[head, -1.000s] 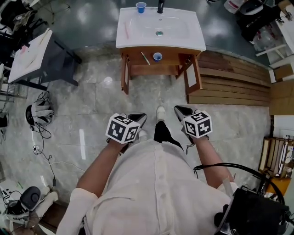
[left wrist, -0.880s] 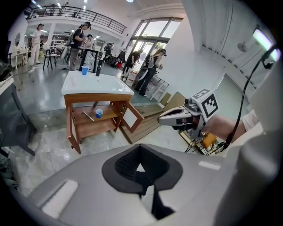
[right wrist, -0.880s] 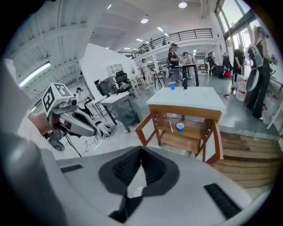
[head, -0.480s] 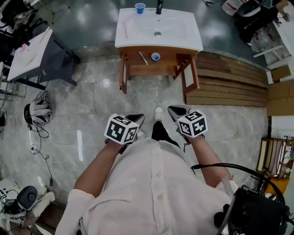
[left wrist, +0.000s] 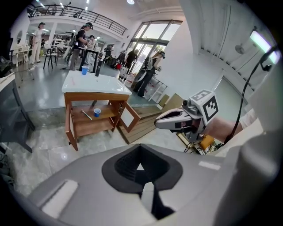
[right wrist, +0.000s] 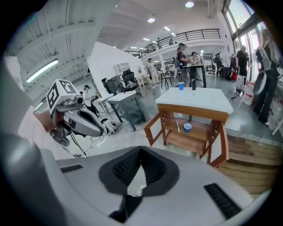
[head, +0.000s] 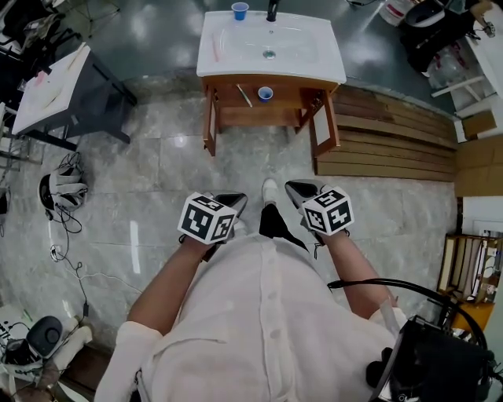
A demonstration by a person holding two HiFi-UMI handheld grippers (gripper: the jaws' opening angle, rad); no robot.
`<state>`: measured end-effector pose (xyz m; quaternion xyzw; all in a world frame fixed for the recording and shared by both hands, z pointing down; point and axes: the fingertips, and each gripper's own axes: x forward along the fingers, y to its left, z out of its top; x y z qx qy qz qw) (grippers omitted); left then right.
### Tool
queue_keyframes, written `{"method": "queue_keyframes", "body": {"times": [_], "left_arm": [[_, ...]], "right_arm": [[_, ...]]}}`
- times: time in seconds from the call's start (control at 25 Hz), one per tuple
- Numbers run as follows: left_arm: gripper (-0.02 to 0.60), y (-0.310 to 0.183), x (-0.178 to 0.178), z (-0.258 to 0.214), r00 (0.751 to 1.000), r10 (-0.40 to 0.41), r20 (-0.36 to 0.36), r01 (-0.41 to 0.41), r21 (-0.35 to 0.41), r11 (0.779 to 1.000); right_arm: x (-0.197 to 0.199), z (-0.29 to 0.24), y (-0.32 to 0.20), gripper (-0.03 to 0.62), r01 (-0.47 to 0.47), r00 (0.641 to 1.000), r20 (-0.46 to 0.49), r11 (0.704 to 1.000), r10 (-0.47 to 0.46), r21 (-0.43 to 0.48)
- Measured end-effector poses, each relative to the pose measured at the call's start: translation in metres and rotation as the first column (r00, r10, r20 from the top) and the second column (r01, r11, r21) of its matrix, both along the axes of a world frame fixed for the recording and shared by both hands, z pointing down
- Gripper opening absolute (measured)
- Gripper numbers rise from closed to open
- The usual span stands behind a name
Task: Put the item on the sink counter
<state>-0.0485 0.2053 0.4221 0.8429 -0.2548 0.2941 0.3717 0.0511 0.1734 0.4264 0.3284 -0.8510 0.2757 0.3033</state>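
Both grippers are closed and empty. The left gripper (left wrist: pixel 140 164) has its jaws together with nothing but floor beyond them, and the right gripper (right wrist: pixel 139 167) looks the same. They are held side by side close to the person's shirt (head: pixel 267 314), pointing forward and down.

As I read it, this stand-off fits two stages: a walk-up to fetch something from the shelf, or a stand-back once something has been set on top. The pictures do not settle which. Either way it helps to keep the two grippers level with each other, clear of the shirt, and aimed so the whole vanity is in view.

The sink counter (head: pixel 326 67) lies well ahead of both grippers across the tiled floor (head: pixel 236 165). It shows up and left of the left jaws and up and right of the right jaws. Under it the wooden cabinet (head: pixel 259 118) has its doors (head: pixel 327 129) swung open toward the grippers.

The task does not say which item it means:
- **On the counter:** The top blue cup (head: pixel 240 11) stands at the far edge, just left of the faucet (head: pixel 273 9) — already where the task wants an item.
- **On the shelf:** The shelf blue cup (head: pixel 266 93) sits below the counter on the side nearer the grippers. A thin stick (head: pixel 246 96) lies just left of it, apart.
- **Beside the basin:** A pink stick (head: pixel 214 49) lies on the counter's left part.
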Motion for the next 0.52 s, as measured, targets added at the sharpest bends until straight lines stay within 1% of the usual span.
{"method": "queue_keyframes", "body": {"times": [0.52], "left_arm": [[0.006,0.0013,-0.002,0.0007,1.0,0.019,-0.002,-0.019,0.014,1.0]], "right_arm": [[-0.0042,0.0011,0.0067,0.005,-0.014,1.0,-0.002,1.0,0.014,0.011]]}}
